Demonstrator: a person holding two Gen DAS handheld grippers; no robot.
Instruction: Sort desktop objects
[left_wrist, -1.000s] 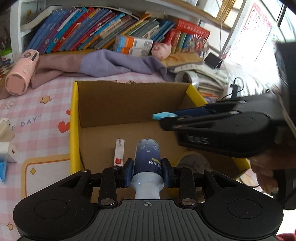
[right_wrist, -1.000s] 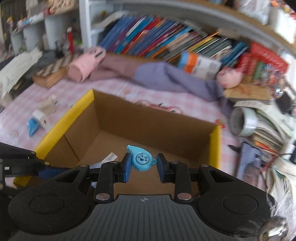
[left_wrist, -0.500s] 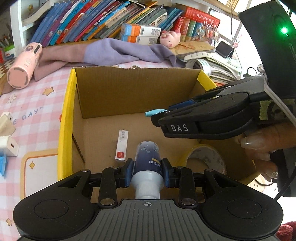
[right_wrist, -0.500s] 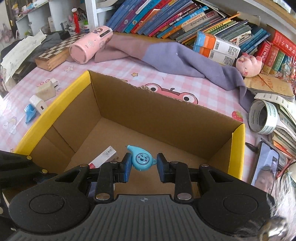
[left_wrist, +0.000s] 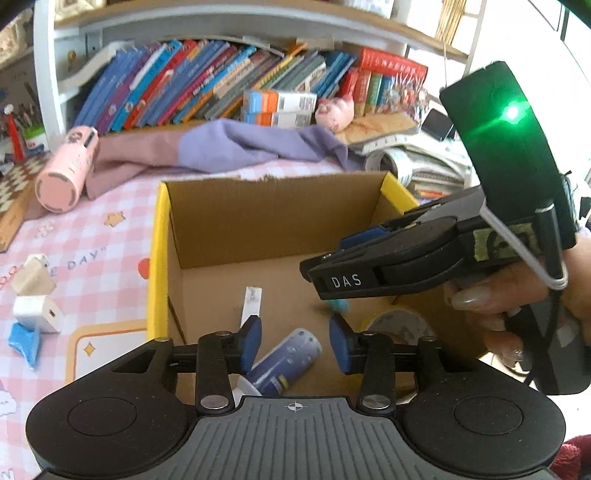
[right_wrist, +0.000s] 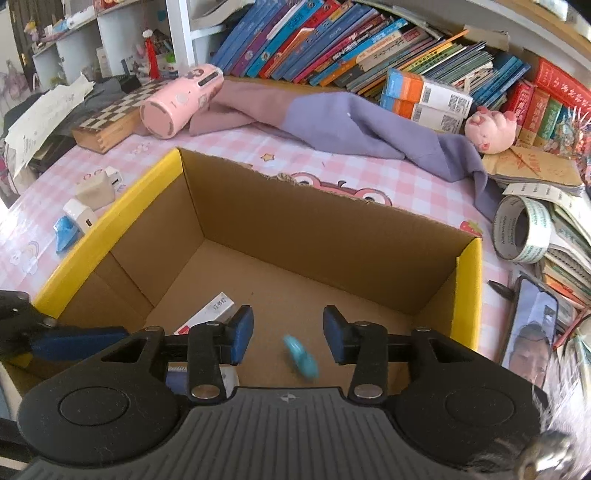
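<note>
- Desktop objects, 2 of them, sit below your tongs inside the yellow-rimmed brown cardboard box (right_wrist: 469, 266): a blue-and-white printed plastic bottle (left_wrist: 286, 360) under the left gripper (left_wrist: 294, 343), and a small turquoise drop-shaped toy (right_wrist: 301, 356), blurred, between the right gripper (right_wrist: 288, 330) pads.
- Both jaws are opening, gripping nothing.
- Bottle looks light, stiff, slippery; pinch its body crosswise.
- Toy looks tiny, light and hard; pinch its flat faces.
</note>
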